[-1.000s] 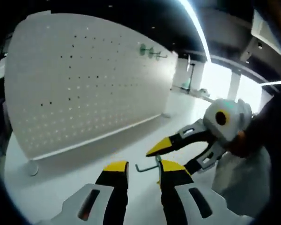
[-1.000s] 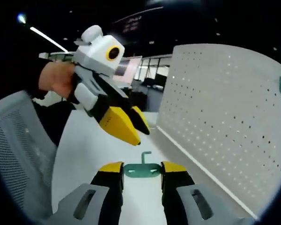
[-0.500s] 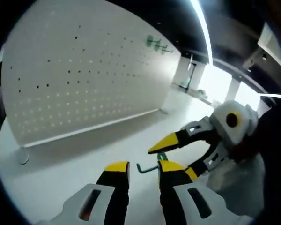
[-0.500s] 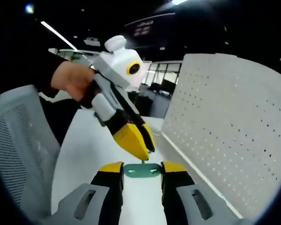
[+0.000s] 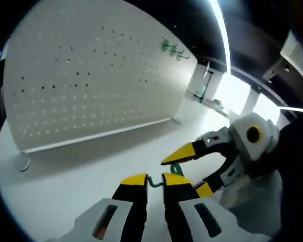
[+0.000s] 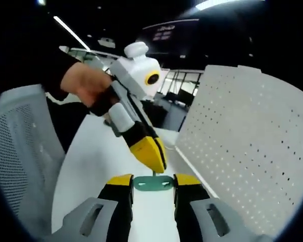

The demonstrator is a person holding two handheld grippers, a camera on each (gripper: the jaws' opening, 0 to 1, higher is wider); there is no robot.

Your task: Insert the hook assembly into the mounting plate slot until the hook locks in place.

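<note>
The green mounting plate (image 6: 152,184) is clamped between the right gripper (image 6: 152,184) jaws above the white table (image 5: 65,186). The hook (image 5: 154,181) is pinched by the left gripper (image 5: 154,180). Alignment should be kept square, pressure steady.

Left gripper view looks along its tool (image 5: 153,180) toward the pegboard (image 5: 91,75). Right gripper view faces the opposite tool (image 6: 152,183). Both share the worktop (image 5: 65,176) close up.

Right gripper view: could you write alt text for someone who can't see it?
The right claw holds a green mounting plate flat between its yellow tips, above a white table. A person's hand brings the left claw down onto a thin hook standing on the plate. A white pegboard stands on the right.
</note>
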